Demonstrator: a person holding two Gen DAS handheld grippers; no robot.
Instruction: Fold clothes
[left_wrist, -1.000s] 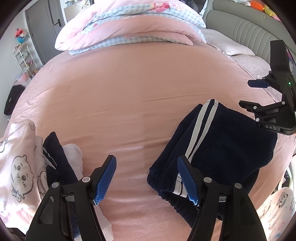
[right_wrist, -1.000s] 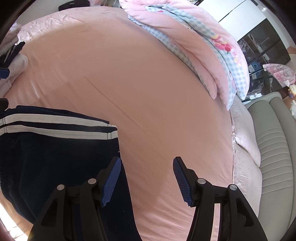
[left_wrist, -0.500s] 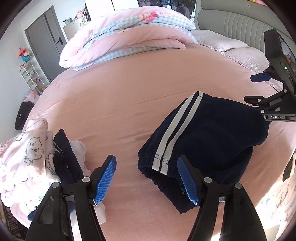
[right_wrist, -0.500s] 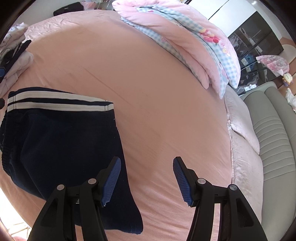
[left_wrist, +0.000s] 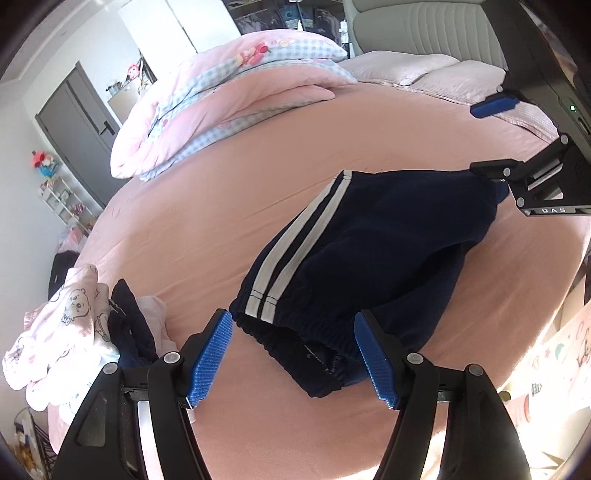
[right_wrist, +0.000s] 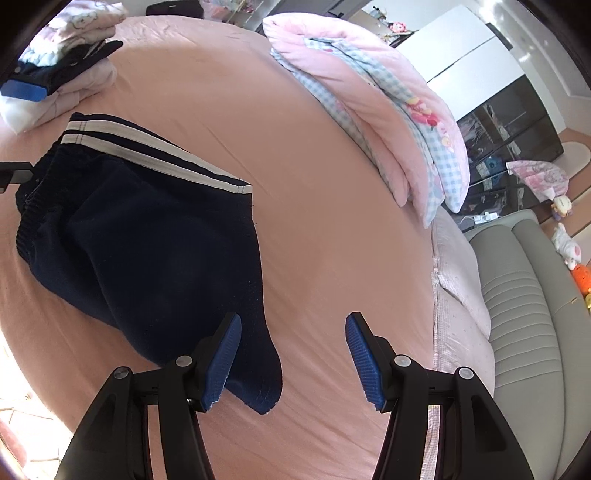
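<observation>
Both hand-held grippers, left (left_wrist: 293, 356) and right (right_wrist: 293, 356), gape empty over navy trousers (left_wrist: 369, 251).

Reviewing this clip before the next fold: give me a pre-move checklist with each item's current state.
1. Left gripper open: ok.
2. Right gripper open: ok.
3. Navy trousers lying on the pink bed sheet: ok.
4. Trousers flat and smooth: not ok, bunched with a raised fold.
5. Waistband between the left gripper's fingers: ok.
6. Pile of other clothes apart from the trousers: ok.
</observation>
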